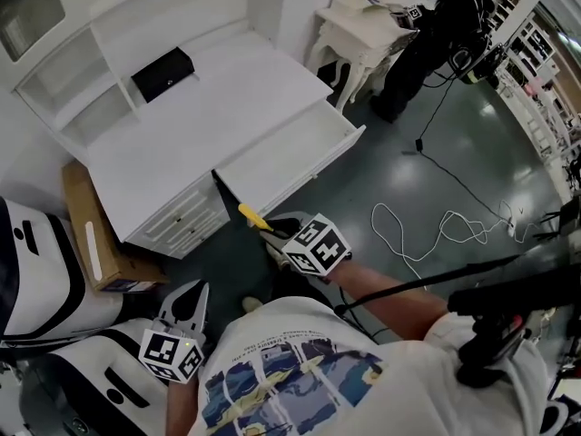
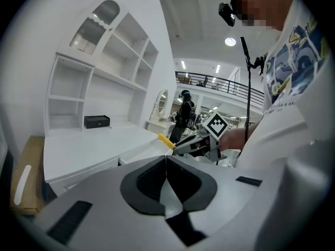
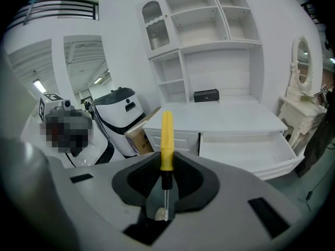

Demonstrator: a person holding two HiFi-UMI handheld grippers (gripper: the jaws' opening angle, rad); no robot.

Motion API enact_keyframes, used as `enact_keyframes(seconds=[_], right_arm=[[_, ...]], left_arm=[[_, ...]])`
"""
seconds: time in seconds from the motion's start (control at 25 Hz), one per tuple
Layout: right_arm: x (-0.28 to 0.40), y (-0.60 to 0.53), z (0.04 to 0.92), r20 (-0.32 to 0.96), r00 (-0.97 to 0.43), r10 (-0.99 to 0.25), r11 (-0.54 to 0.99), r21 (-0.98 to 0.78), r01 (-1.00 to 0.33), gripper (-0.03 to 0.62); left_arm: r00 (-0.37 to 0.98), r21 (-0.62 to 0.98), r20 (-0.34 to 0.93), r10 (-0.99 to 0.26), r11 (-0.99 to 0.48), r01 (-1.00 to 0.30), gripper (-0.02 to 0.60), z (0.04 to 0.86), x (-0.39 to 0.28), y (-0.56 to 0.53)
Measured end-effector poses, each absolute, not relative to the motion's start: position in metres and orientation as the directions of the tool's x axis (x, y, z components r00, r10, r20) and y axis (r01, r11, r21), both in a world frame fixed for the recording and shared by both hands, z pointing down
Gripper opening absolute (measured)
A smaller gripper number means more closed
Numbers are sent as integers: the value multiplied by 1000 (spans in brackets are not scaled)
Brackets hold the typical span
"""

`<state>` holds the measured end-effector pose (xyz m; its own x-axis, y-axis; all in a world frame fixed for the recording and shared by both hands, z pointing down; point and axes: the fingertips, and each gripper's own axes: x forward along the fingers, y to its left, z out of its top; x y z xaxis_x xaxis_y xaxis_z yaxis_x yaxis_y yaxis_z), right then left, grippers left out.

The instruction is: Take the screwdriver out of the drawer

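Note:
The screwdriver (image 1: 251, 215) has a yellow handle and a thin metal shaft. My right gripper (image 1: 272, 228) is shut on it, handle pointing away from the jaws, just off the front left corner of the open white drawer (image 1: 300, 153). In the right gripper view the screwdriver (image 3: 166, 140) stands up between the pads of the right gripper (image 3: 166, 174), with the drawer (image 3: 246, 148) beyond it. My left gripper (image 1: 186, 300) hangs low at the left, jaws shut and empty. The left gripper view shows the left gripper (image 2: 166, 163) closed, the screwdriver (image 2: 166, 141) ahead.
The white desk (image 1: 182, 143) carries a black box (image 1: 163, 73) near its shelves. A cardboard box (image 1: 91, 234) and a white-and-black machine (image 1: 36, 271) stand at its left. A white cable (image 1: 436, 230) lies on the dark floor. A person (image 1: 436, 34) stands by a white dressing table (image 1: 359, 25).

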<state>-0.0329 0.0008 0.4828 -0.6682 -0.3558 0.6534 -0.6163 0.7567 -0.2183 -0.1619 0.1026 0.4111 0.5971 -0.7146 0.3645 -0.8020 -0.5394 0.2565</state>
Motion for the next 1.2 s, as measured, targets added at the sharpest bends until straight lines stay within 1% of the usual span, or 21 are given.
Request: enact_keyframes(seconds=[0.52,1.2], right_arm=[[-23,-1,491,656,-667,-352,750,-229,-621,94],[-8,-38,506,674,-658,-335,736,-249,-630,94]], left_arm=[[609,260,372,-701,-551,-793,14,417,-151,96],[618,279,381,-687,-552,-786,14,426,-136,56]])
